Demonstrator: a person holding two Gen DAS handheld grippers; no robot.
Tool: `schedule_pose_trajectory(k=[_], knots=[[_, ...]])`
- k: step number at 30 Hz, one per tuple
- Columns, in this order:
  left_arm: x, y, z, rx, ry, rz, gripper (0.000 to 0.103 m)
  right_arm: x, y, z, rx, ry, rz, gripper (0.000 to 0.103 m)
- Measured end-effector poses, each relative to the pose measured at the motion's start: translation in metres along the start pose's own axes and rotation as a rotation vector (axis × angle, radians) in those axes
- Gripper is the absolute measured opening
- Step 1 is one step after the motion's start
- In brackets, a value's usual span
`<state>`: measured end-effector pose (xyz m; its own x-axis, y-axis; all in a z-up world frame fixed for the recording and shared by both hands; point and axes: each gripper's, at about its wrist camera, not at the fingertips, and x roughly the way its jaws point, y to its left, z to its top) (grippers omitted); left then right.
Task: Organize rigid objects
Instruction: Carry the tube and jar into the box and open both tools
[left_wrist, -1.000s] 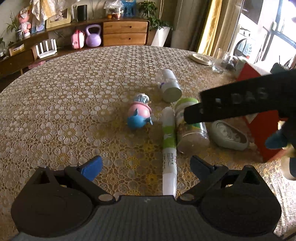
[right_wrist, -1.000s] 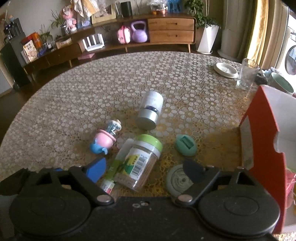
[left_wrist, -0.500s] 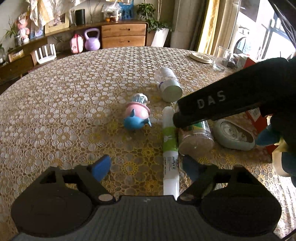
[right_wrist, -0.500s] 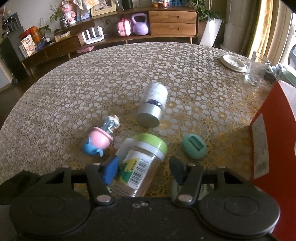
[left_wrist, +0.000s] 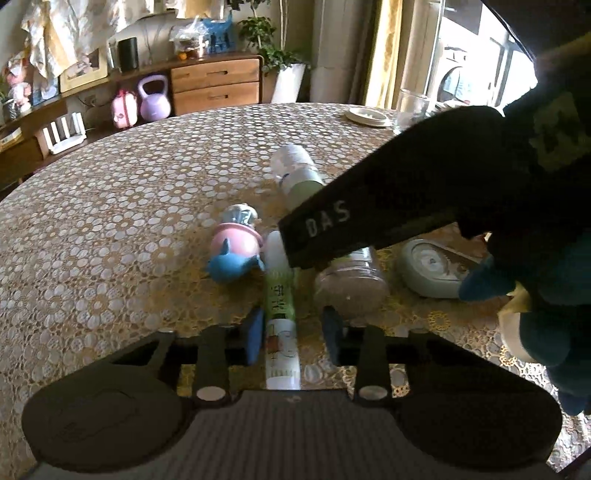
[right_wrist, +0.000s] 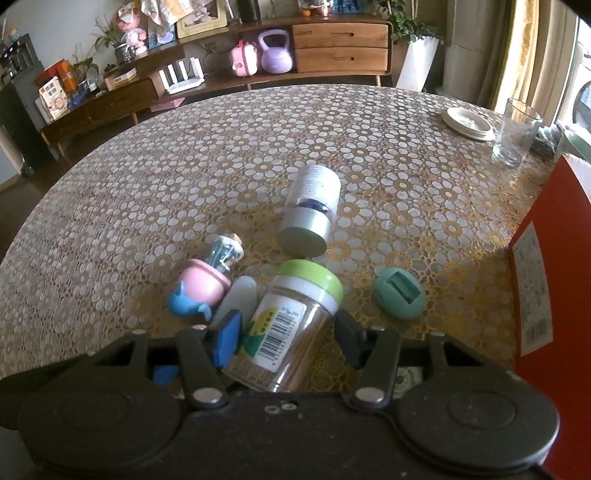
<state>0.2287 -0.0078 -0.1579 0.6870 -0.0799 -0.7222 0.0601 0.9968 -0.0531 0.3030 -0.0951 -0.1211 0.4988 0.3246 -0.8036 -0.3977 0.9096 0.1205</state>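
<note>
Judged from how things lie, the sorting has barely begun: every visible item lies loose on the lace-covered table (right_wrist: 155, 192), and none can be seen inside the red box (right_wrist: 554, 266) at the table's right edge, though its interior is out of view. The landmark is the green-lidded jar (right_wrist: 291, 325), lying on its side. The right gripper (right_wrist: 286, 338) straddles it, one finger close against each flank, but whether the pads are pressing yet cannot be told. Just left of the jar lies the white-and-green tube (left_wrist: 279, 314), parallel to it; the left gripper (left_wrist: 291, 332) brackets the tube, left pad close against it and the right pad standing off, so it is not yet clenched. Left of the tube lies the pink-and-blue toy (right_wrist: 205, 286). Beyond the jar lies the silver-capped white bottle (right_wrist: 312, 210), on its side. Right of the jar sits the teal oval piece (right_wrist: 399, 293). All five seem left to stow.
</note>
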Motion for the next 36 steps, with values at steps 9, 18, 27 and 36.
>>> schedule_pose_trajectory(k=[9, 18, 27, 36], knots=[[-0.005, -0.002, 0.001, 0.006, 0.012, 0.010, 0.017, -0.027, -0.007, -0.005, 0.017, -0.047, -0.010, 0.047], [-0.027, 0.001, 0.005, -0.013, -0.010, -0.002, 0.017, -0.076, -0.020, -0.020, 0.021, -0.107, 0.022, 0.047], [-0.055, -0.001, 0.017, -0.024, -0.028, -0.020, 0.017, -0.138, -0.031, -0.031, -0.011, -0.182, 0.031, 0.047], [-0.093, -0.024, 0.041, -0.014, -0.082, -0.064, 0.017, -0.187, -0.055, -0.035, -0.019, -0.225, 0.001, 0.047]])
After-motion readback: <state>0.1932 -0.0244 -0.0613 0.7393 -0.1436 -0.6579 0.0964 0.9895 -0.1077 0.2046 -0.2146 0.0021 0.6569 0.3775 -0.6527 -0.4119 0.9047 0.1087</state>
